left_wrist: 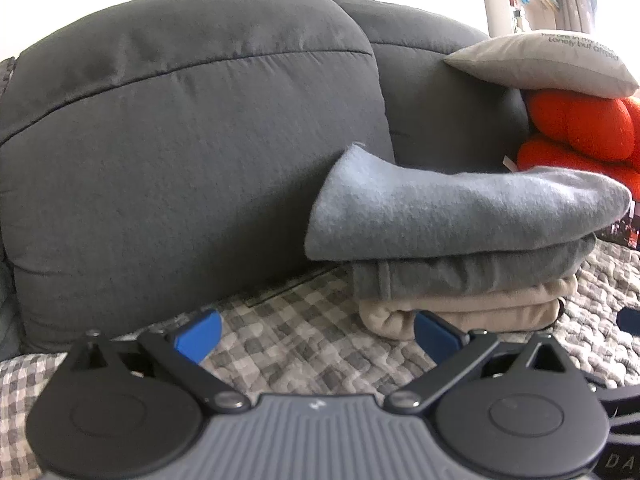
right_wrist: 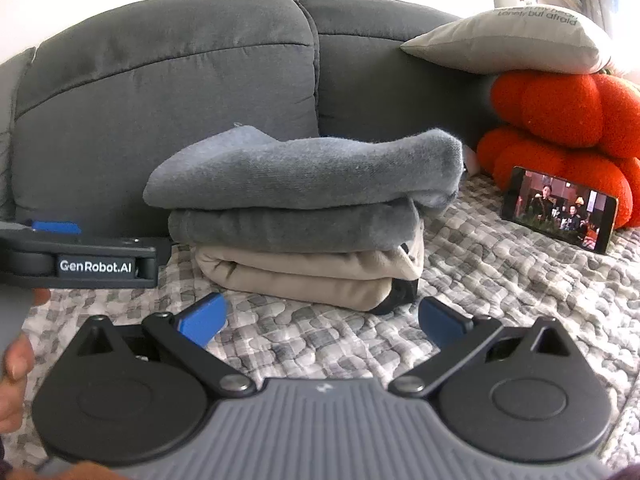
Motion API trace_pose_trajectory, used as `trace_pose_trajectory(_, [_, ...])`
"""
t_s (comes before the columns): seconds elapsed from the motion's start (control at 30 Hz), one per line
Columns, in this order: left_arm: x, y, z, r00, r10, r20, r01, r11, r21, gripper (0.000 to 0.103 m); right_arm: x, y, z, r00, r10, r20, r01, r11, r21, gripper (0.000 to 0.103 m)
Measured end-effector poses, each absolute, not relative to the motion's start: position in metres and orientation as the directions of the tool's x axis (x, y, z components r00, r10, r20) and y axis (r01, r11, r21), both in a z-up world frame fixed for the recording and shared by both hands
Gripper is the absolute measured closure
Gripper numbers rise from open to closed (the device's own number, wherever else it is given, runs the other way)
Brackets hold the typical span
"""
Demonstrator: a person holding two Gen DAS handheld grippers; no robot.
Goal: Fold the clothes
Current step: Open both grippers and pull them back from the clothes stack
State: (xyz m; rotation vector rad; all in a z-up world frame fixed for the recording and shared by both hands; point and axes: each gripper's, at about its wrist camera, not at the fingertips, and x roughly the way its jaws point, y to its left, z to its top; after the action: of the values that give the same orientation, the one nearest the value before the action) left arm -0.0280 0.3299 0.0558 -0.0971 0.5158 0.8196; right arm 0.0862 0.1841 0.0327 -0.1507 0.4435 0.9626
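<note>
A stack of folded clothes [right_wrist: 296, 220] rests on the checked sofa cover [right_wrist: 480, 280]: a grey-blue garment [right_wrist: 304, 172] on top, a darker grey one [right_wrist: 288, 226] under it, a beige one [right_wrist: 304, 272] at the bottom. The left wrist view has the same stack [left_wrist: 460, 240] at the right. My right gripper [right_wrist: 320, 320] is open just in front of the stack, nothing between its blue fingertips. My left gripper [left_wrist: 316, 334] is open too, to the left of the stack and empty. Its body [right_wrist: 80, 258] shows at the left of the right wrist view.
Dark grey sofa back cushions [left_wrist: 192, 152] stand behind the stack. At the right, a beige pillow [right_wrist: 508, 44] lies on an orange knot cushion [right_wrist: 560, 120]. A phone [right_wrist: 560, 208] playing video leans against it. A hand [right_wrist: 16, 356] is at the left edge.
</note>
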Motion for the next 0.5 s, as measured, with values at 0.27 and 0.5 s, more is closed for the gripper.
trace_pose_trajectory(0.27, [-0.0257, 0.3280, 0.0527, 0.586, 0.638, -0.499, -0.696, 0.712, 0.093, 0.000, 0.0883, 0.1834, 0.0320, 0.503, 0.750, -0.430, -0.809, 0.584, 0.071, 0.000])
trace_pose_trajectory(0.5, [-0.0250, 0.3284, 0.0518, 0.588, 0.631, -0.506, -0.694, 0.715, 0.084, 0.000, 0.0890, 0.1826, 0.0313, 0.515, 0.741, -0.431, -0.800, 0.596, 0.070, 0.000])
